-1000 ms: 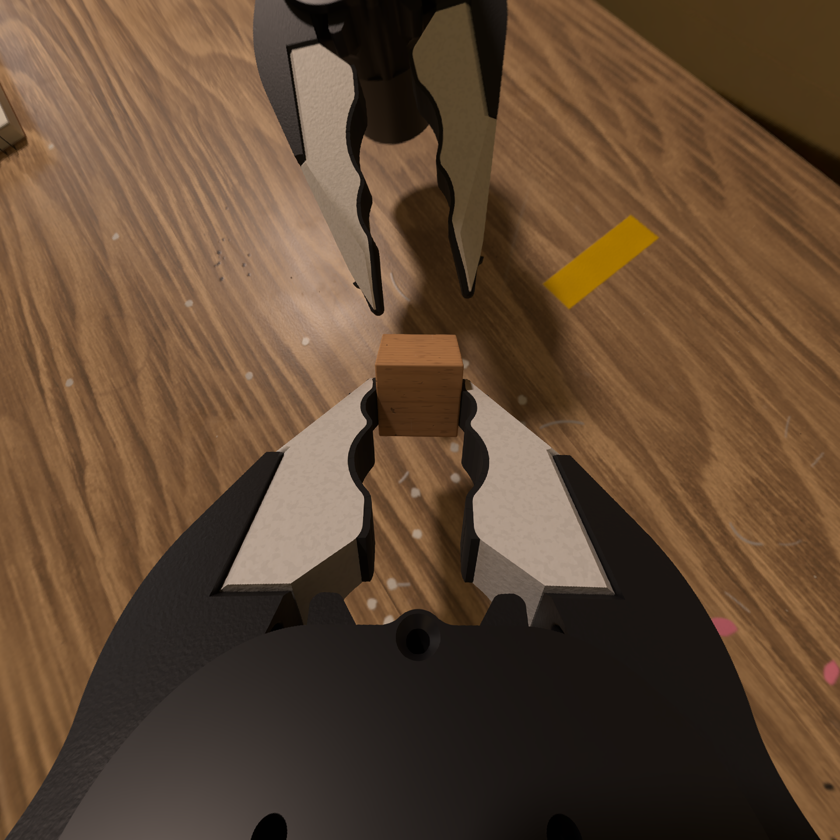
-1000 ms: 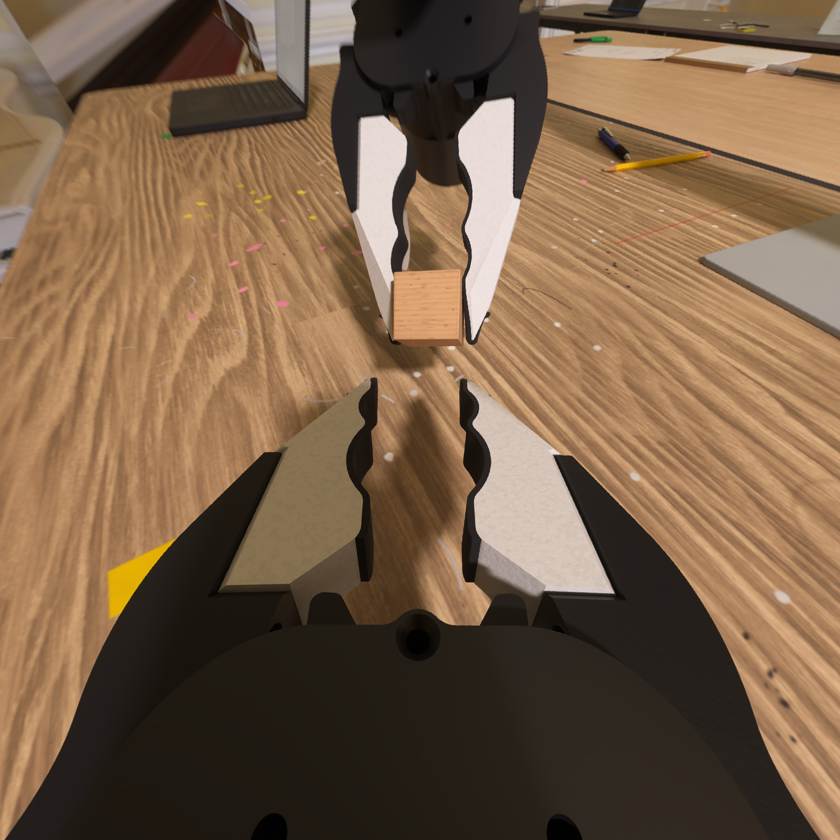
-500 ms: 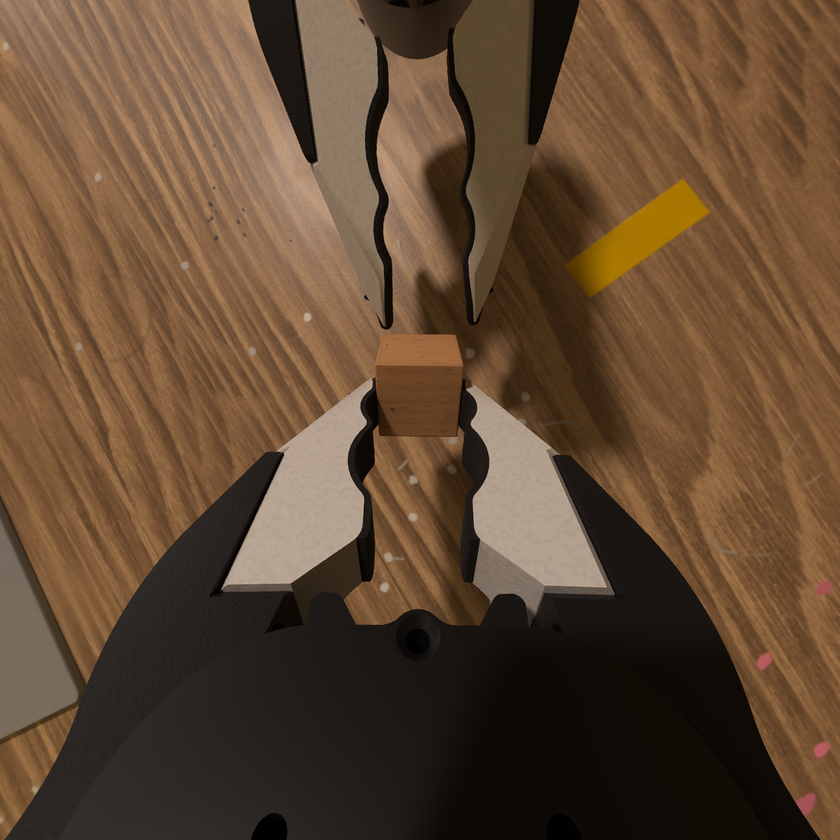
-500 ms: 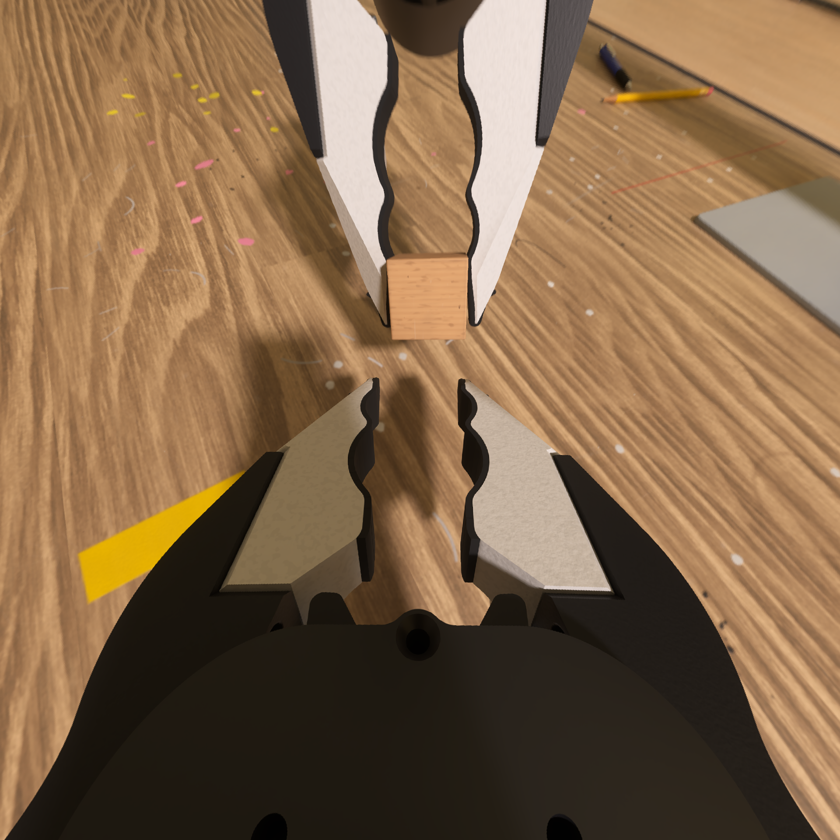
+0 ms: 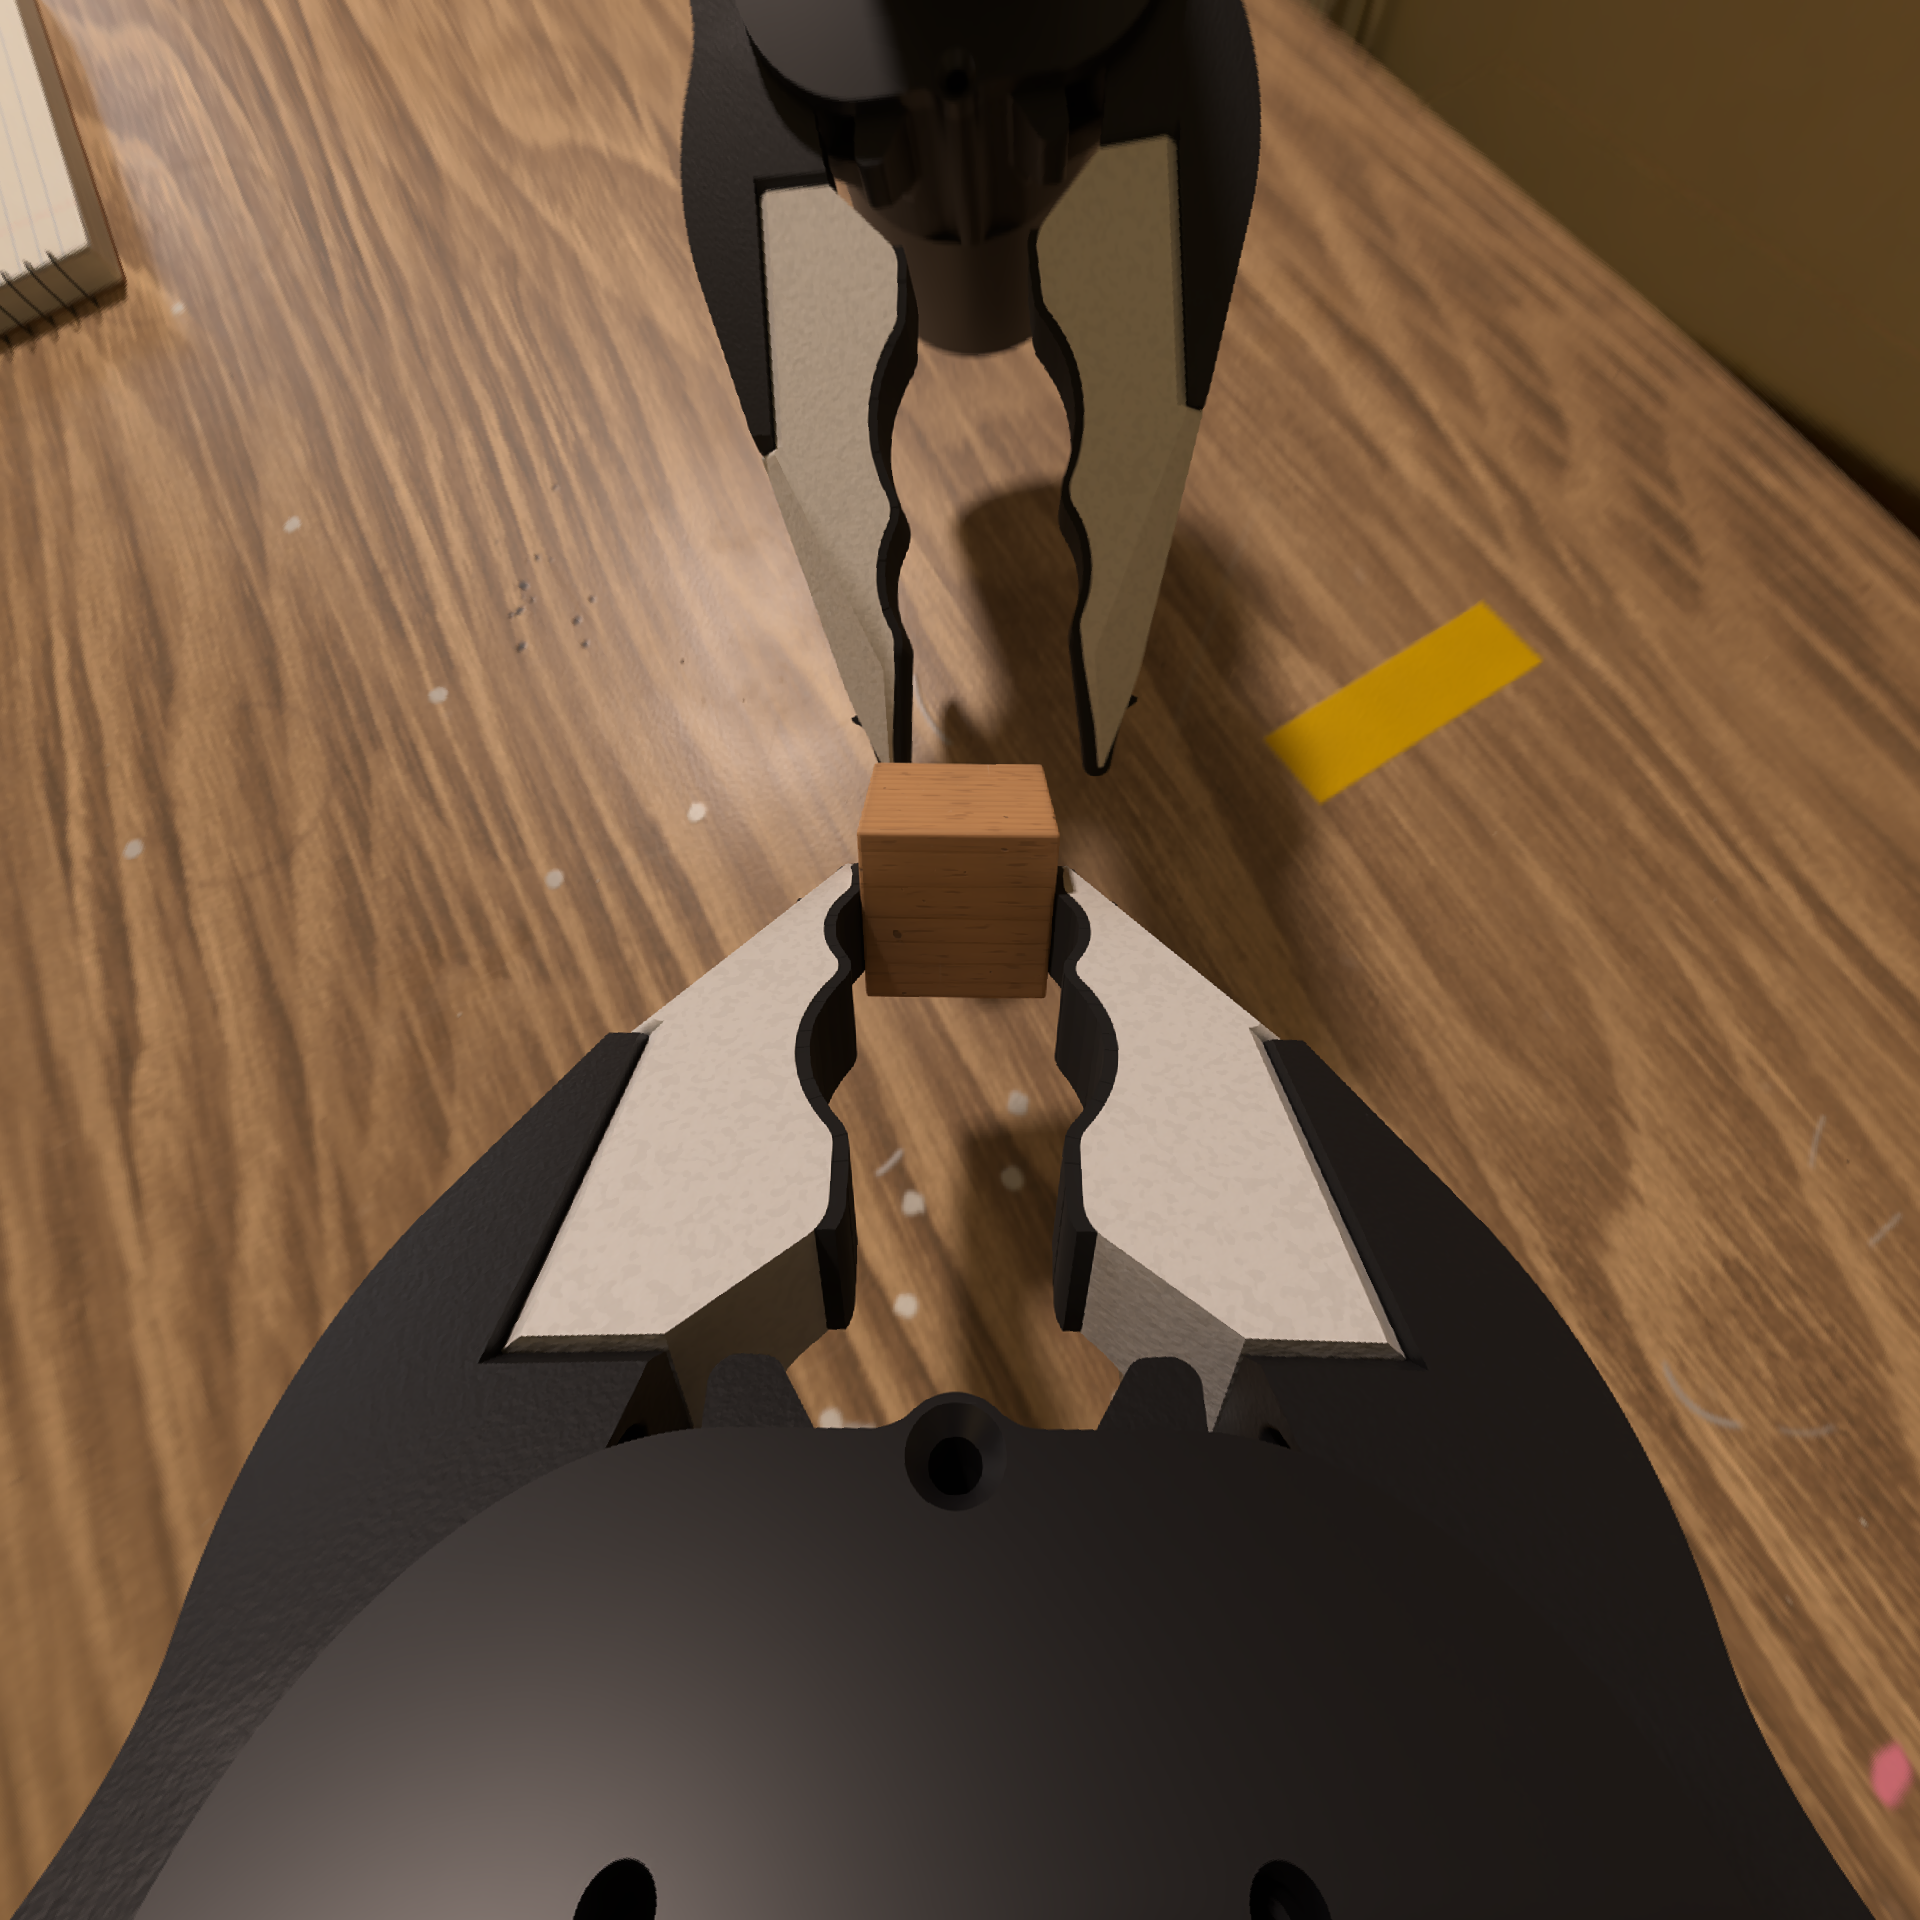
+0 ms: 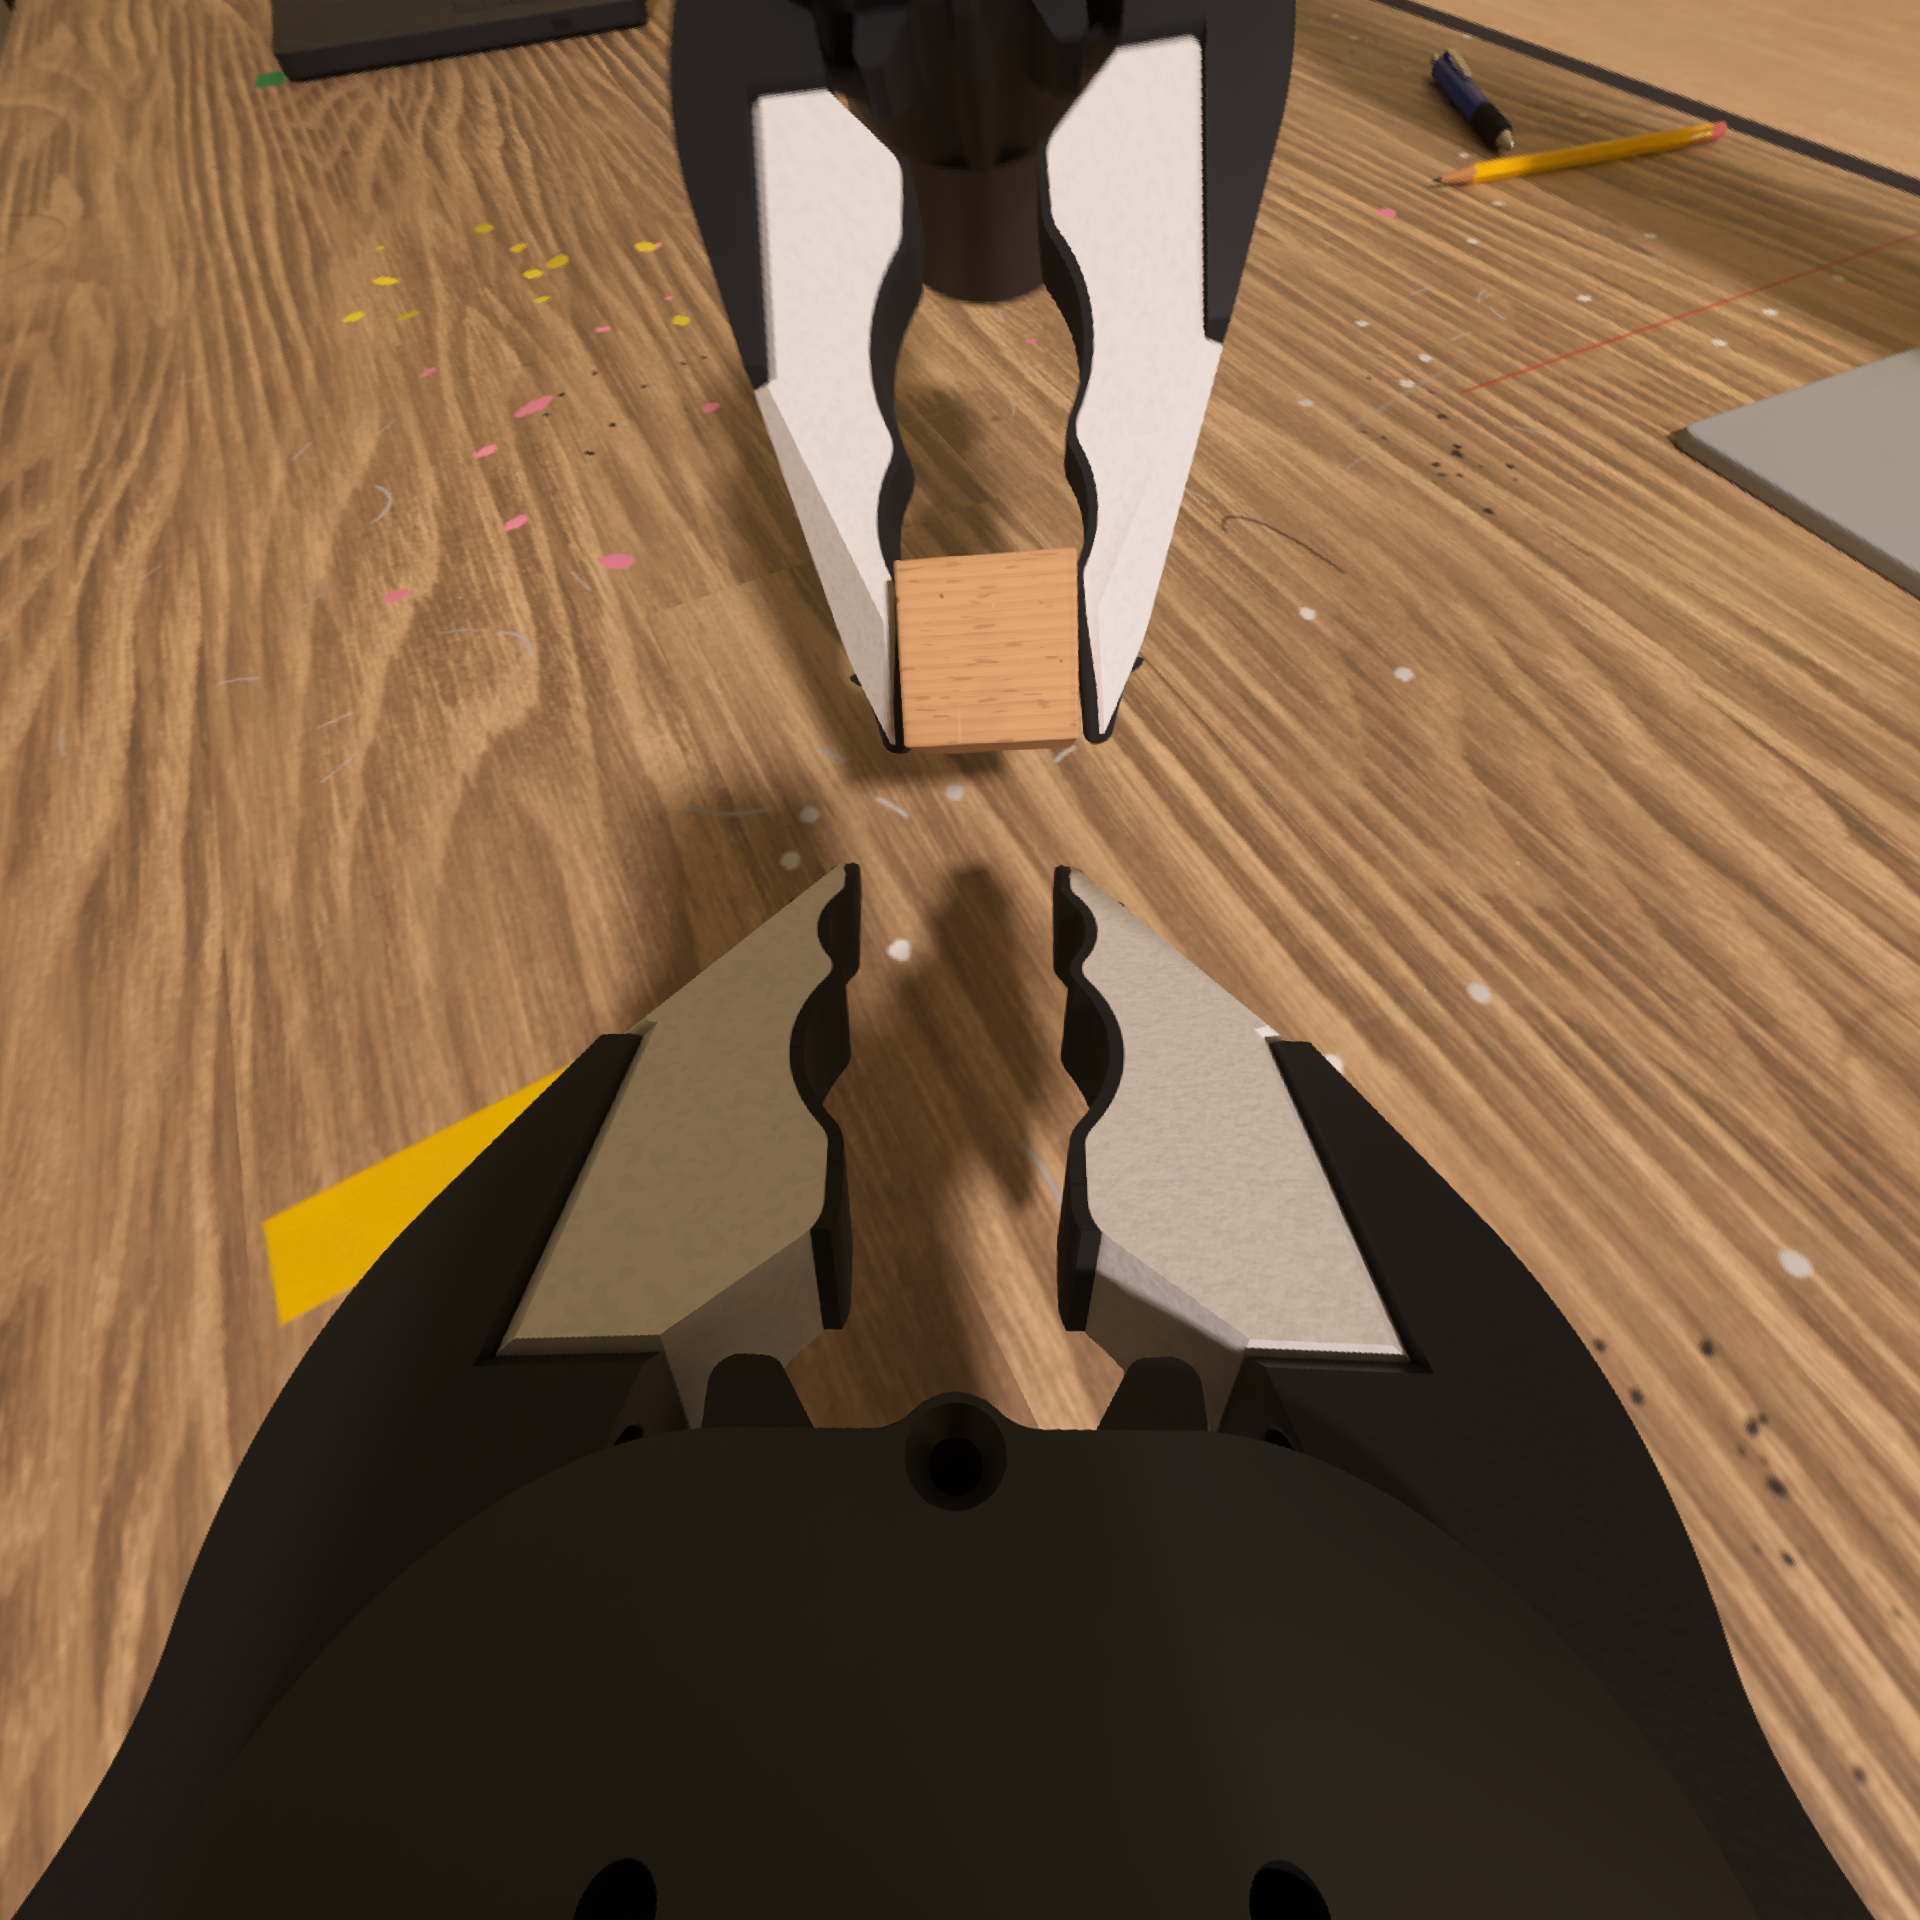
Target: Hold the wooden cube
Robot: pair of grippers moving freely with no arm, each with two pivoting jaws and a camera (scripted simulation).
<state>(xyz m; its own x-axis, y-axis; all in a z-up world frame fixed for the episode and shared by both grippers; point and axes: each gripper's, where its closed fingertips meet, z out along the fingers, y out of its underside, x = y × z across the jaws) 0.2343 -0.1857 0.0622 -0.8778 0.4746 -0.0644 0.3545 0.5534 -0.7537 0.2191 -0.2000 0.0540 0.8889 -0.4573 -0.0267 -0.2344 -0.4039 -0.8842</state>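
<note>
Cube (image 5: 954, 883): we hold it clamped between our left fingers (image 5: 774, 997), above the surface (image 5: 364, 727). Stiff, light, flat-sided, we judge; grip opposite faces. Our right fingers (image 6: 1174, 1122) stand apart, empty.

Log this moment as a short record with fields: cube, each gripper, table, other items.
cube: wooden cube, clamped at the fingertips, lifted off the table
left gripper: shut on the cube
right gripper: open, empty, facing the cube, short of it
table: wooden table, flecked with paint spots
other items: yellow strip; pencil and pen far off; grey sheet
</note>
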